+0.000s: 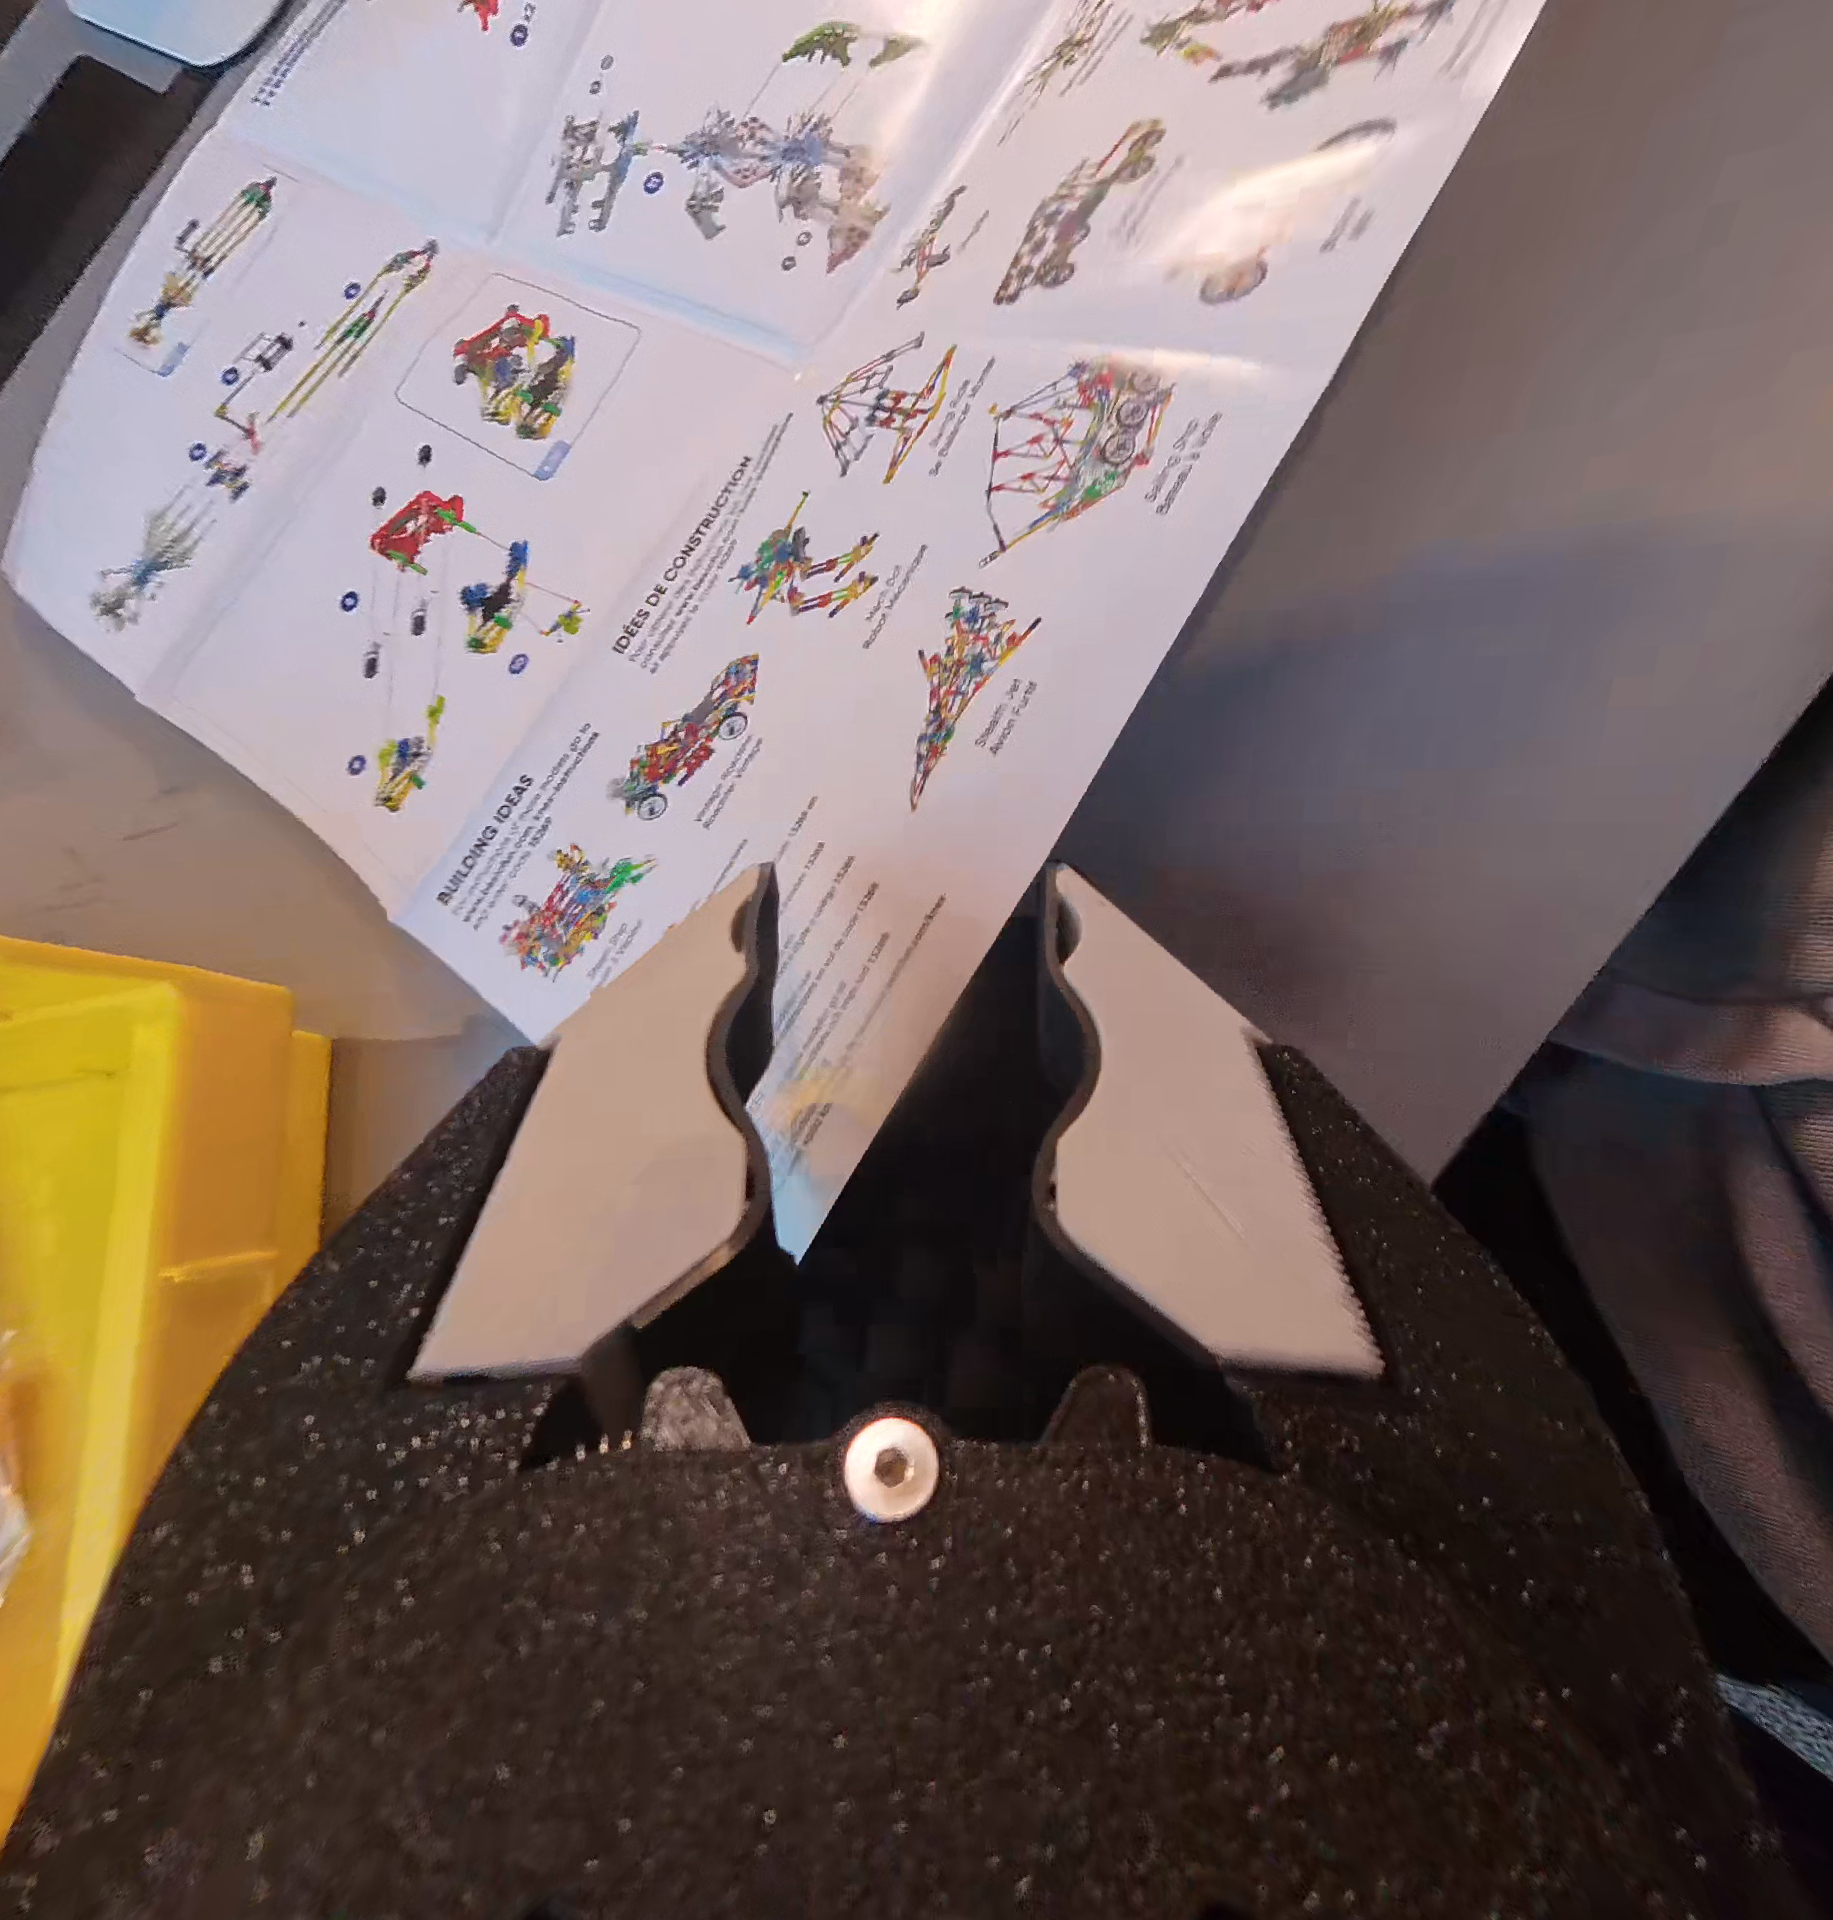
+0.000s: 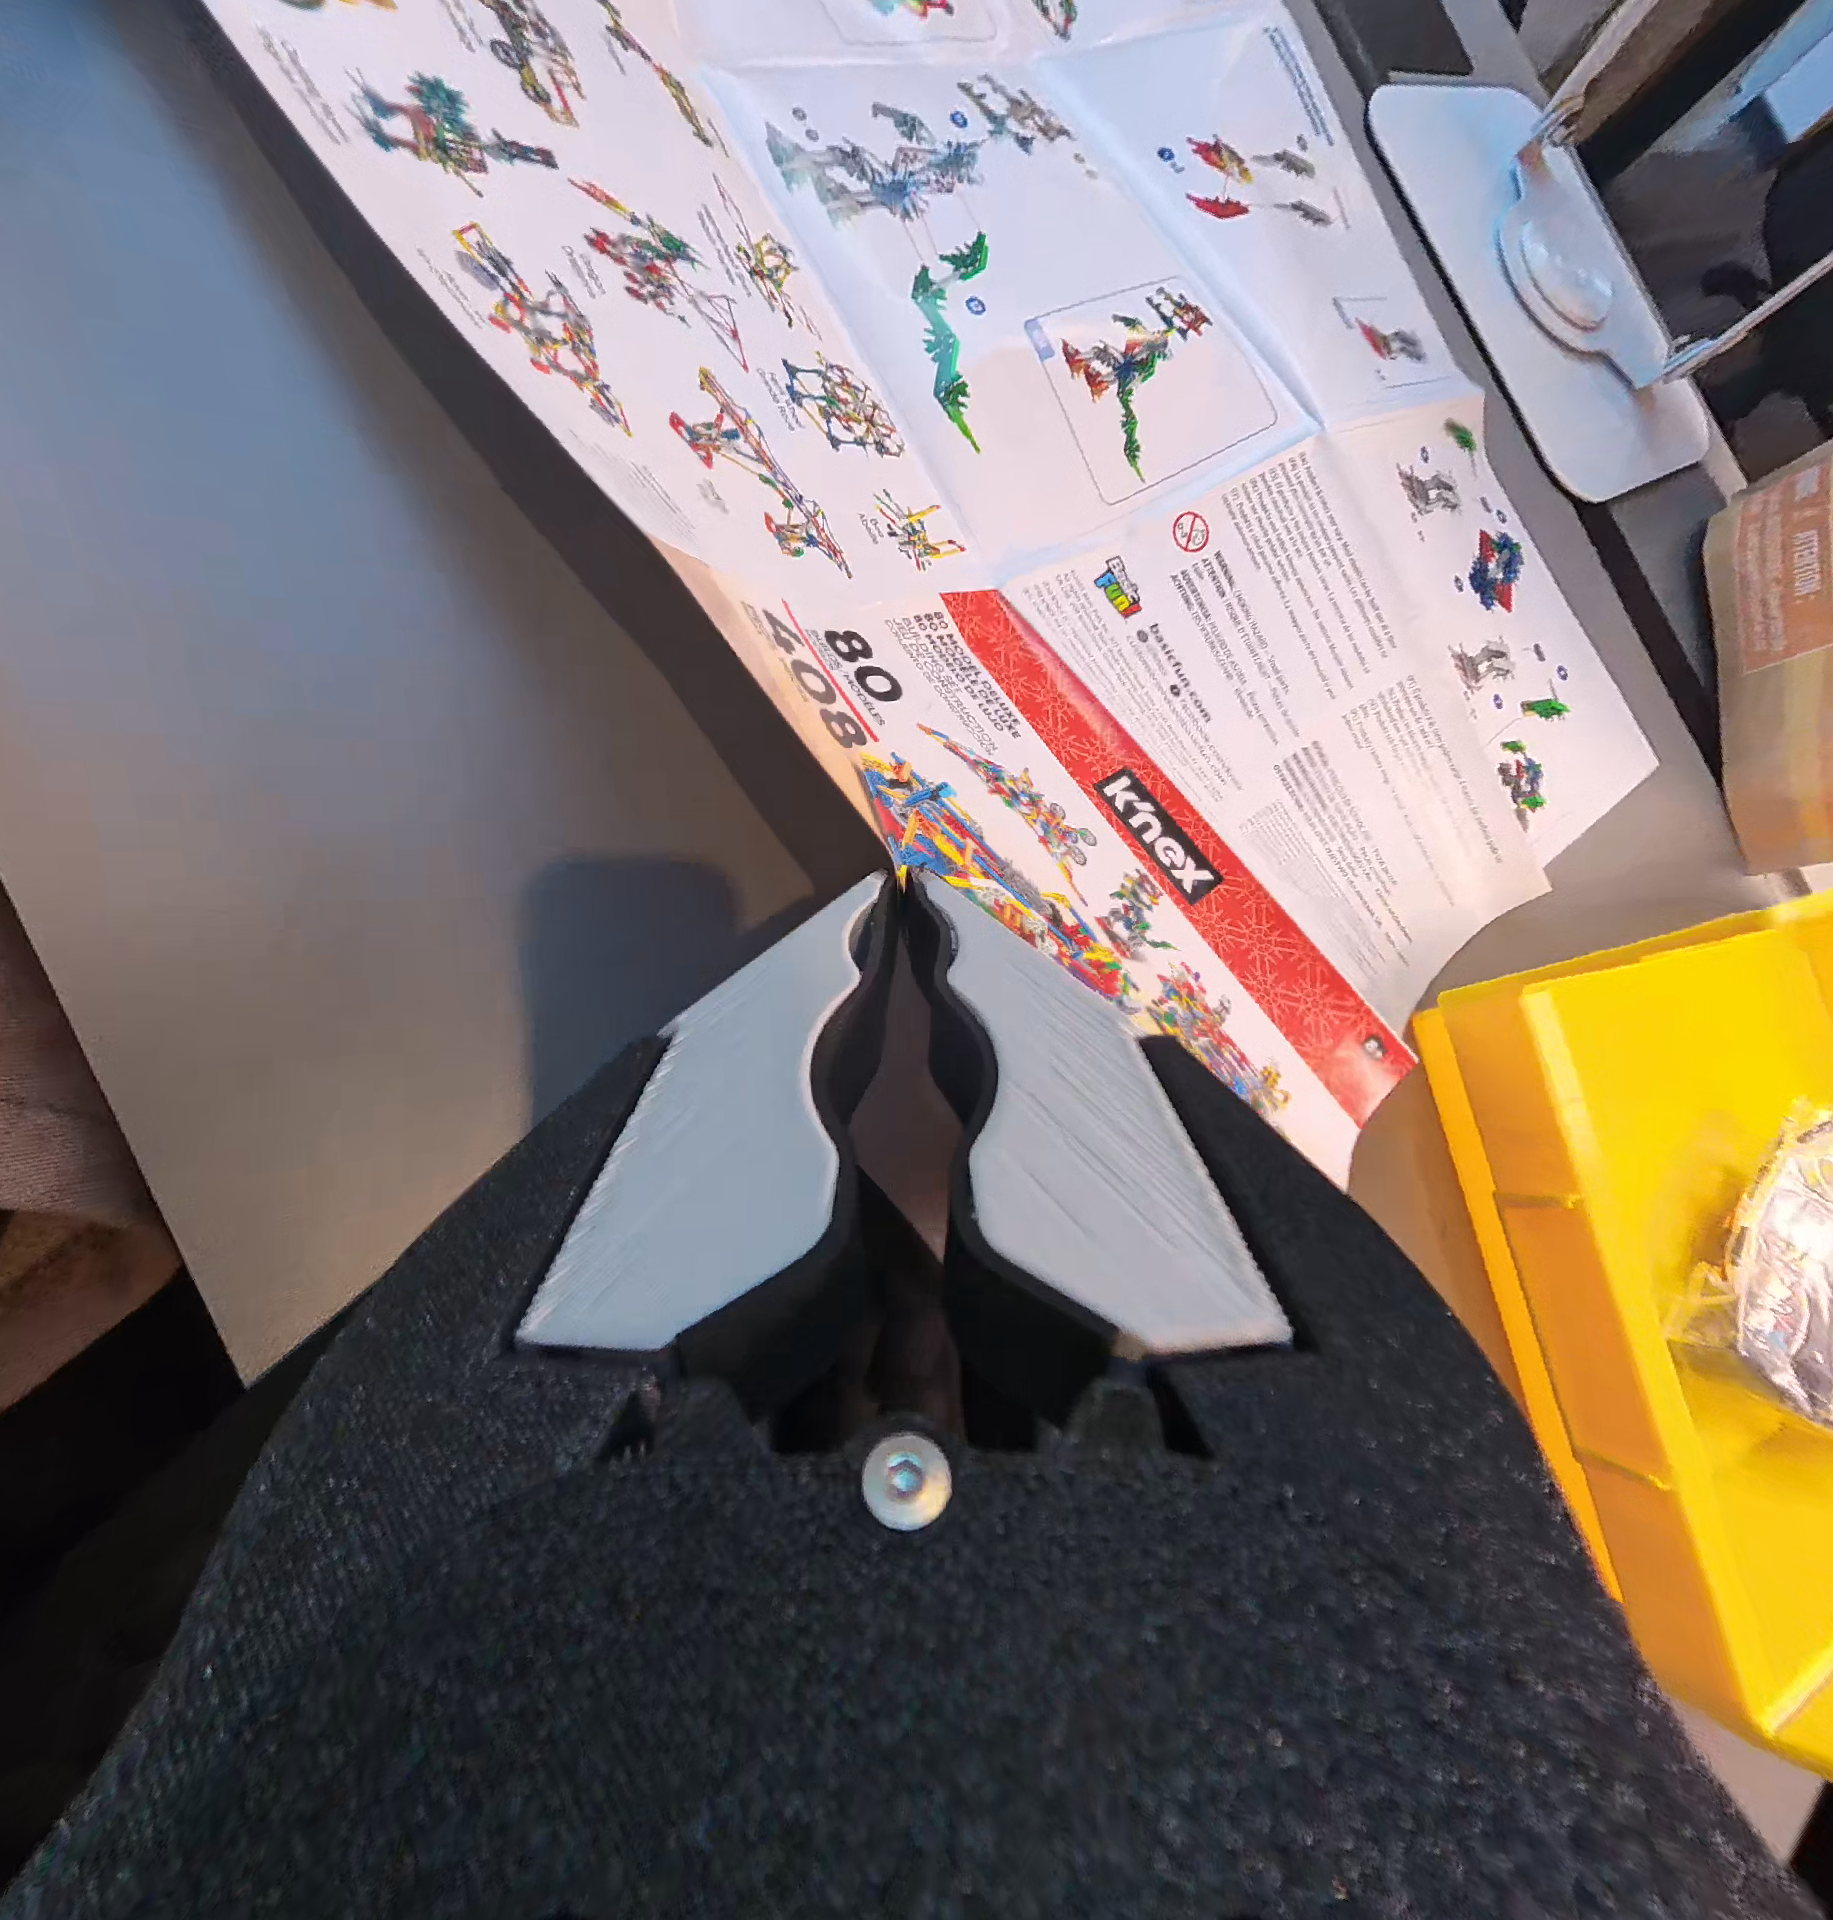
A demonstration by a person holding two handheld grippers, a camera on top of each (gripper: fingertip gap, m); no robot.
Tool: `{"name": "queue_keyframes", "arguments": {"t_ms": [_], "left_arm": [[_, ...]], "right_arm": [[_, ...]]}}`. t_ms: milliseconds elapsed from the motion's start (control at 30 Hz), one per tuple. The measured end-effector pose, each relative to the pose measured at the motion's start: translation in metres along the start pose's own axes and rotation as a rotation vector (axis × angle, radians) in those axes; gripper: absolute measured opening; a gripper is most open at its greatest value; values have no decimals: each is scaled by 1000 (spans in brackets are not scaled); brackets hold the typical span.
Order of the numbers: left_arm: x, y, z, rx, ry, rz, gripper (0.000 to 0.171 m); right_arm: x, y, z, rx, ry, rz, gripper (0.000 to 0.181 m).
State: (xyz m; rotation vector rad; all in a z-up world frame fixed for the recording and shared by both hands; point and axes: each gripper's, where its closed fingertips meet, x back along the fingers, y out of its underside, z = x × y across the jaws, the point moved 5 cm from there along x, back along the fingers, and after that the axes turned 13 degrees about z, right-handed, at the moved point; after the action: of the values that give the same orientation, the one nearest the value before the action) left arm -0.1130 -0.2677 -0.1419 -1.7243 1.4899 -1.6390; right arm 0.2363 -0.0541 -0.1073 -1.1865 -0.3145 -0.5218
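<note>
A large unfolded instruction sheet (image 1: 683, 416) printed with colourful construction-toy models lies on a grey table (image 1: 1514, 520). My left gripper (image 1: 907, 883) is open, and a near corner of the sheet reaches in between its two grey fingers, raised off the table. In the right wrist view the same sheet (image 2: 1099, 520) shows its red-banded cover panel. My right gripper (image 2: 901, 883) is shut, its fingertips pinching the sheet's near edge, which is lifted above the table (image 2: 216, 520).
A yellow plastic bin (image 2: 1670, 1143) stands right of the right gripper, with a clear bag of parts (image 2: 1805, 1278) inside. It also shows left of the left gripper (image 1: 112, 1143). A white stand base (image 2: 1494, 291) and brown box (image 2: 1785, 644) are behind. Grey fabric (image 1: 1722, 1247) lies off the table edge. Spacing between my two grippers at the tips: around 35 cm.
</note>
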Motion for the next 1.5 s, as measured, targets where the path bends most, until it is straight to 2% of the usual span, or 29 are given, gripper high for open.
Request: {"name": "queue_keyframes", "arguments": {"t_ms": [100, 233, 367, 467, 633, 800, 967, 1100, 1300, 1433, 1500], "left_arm": [[1, -1, -10, -43, -64, 2, 30], [8, -14, -18, -78, -110, 82, 2], [17, -32, -26, -127, -114, 139, 0], [28, -58, -39, -168, -107, 181, 0], [59, -129, -81, -213, -122, 291, 0], [104, -221, -116, -319, -137, 357, 0], [151, -292, -144, -349, -179, 380, 0], [186, -326, -147, -332, -181, 399, 0], [228, -353, -135, -317, -178, 418, 0], [245, -372, -140, -261, -153, 440, 0], [243, -378, -148, -219, -126, 437, 0]], "right_arm": [[2, -6, 3, -19, 3, 38, 0], [4, -9, 5, -22, 13, 51, 0], [9, -13, 10, -15, 31, 69, 0], [19, -28, 22, 14, 51, 97, 0], [43, -80, 61, 63, 56, 195, 0], [84, -152, 113, 143, 101, 219, 0], [135, -225, 137, 168, 129, 257, 0], [176, -267, 132, 170, 132, 301, 0], [226, -305, 109, 187, 127, 307, 0], [246, -327, 107, 183, 119, 317, 0], [249, -334, 114, 173, 116, 318, 0]]}}
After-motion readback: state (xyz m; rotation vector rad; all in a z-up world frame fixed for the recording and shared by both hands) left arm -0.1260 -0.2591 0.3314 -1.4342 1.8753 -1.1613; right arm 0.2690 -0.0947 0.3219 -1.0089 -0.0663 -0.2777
